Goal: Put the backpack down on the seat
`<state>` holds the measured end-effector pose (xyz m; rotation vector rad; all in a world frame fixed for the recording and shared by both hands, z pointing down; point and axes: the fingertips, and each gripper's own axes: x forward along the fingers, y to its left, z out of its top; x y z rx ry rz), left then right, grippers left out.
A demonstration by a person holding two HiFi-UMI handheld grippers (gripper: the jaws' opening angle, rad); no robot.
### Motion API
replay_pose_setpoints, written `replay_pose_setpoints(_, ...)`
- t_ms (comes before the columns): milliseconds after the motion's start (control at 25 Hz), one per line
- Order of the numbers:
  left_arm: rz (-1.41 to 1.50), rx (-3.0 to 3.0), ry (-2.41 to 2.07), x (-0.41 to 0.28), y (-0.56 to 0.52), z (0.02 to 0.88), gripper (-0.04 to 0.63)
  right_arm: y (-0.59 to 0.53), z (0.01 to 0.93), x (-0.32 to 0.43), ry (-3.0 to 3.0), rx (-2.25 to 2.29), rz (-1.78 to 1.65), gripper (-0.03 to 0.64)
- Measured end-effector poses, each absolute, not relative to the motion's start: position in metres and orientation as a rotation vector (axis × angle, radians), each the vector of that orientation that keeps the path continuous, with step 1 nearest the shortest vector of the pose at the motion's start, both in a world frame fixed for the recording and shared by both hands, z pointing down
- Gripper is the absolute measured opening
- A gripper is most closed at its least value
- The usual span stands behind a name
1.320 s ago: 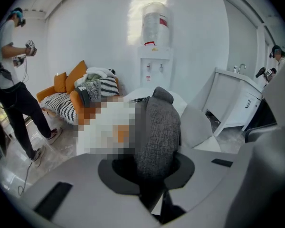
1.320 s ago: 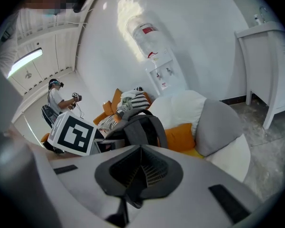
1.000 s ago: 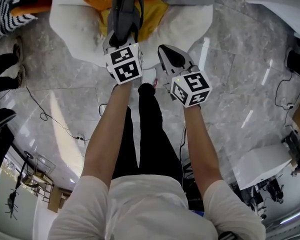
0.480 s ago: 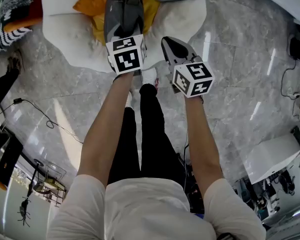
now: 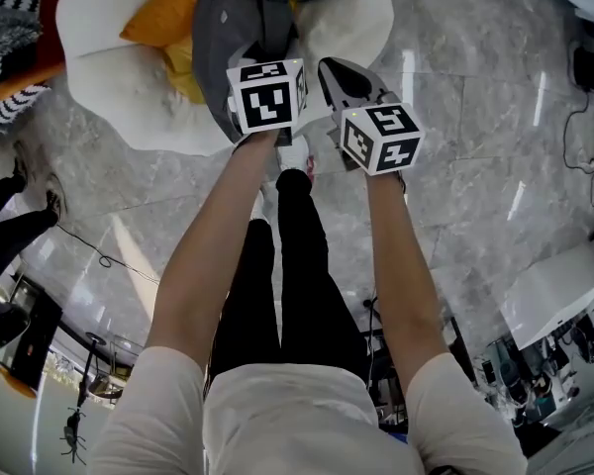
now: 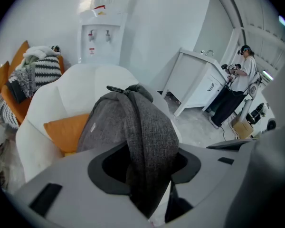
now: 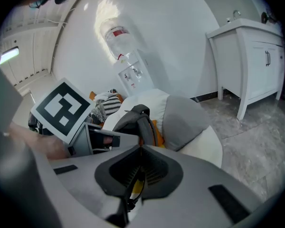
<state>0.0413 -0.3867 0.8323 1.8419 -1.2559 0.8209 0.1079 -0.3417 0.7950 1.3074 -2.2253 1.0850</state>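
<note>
Set-down nearly complete: the grey woven-fabric backpack (image 6: 107, 125) is seen standing on the seat of the white, round-backed upholstered armchair (image 6: 52, 99), with an orange fabric cushion (image 6: 64, 132) lying on the armchair beside it. The placing is judged all but done. The load appears to be borne by the armchair, and only the release of the strap and the drawing back of both tools are left. The left hand-held gripper (image 6: 145, 163) is shown at the armchair's front with its jaws opening, the backpack's broad grey shoulder strap (image 6: 149, 122) draped between them and not squeezed. The right hand-held gripper (image 7: 140, 167) is held just in front of the armchair, its jaws pressed together, with nothing seen gripped. The backpack looks soft and slumped, its fabric a mottled charcoal, and a dark carry loop is raised at its top.
</note>
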Motion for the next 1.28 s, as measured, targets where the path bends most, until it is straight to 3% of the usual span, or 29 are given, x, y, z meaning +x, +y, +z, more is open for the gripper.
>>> replay_pose_setpoints(1280,0.897,1.92,-1.09,0.141,-0.407,0.913,0.206,-0.32,0.875,0.174,-2.083,1.46,1.174,0.025)
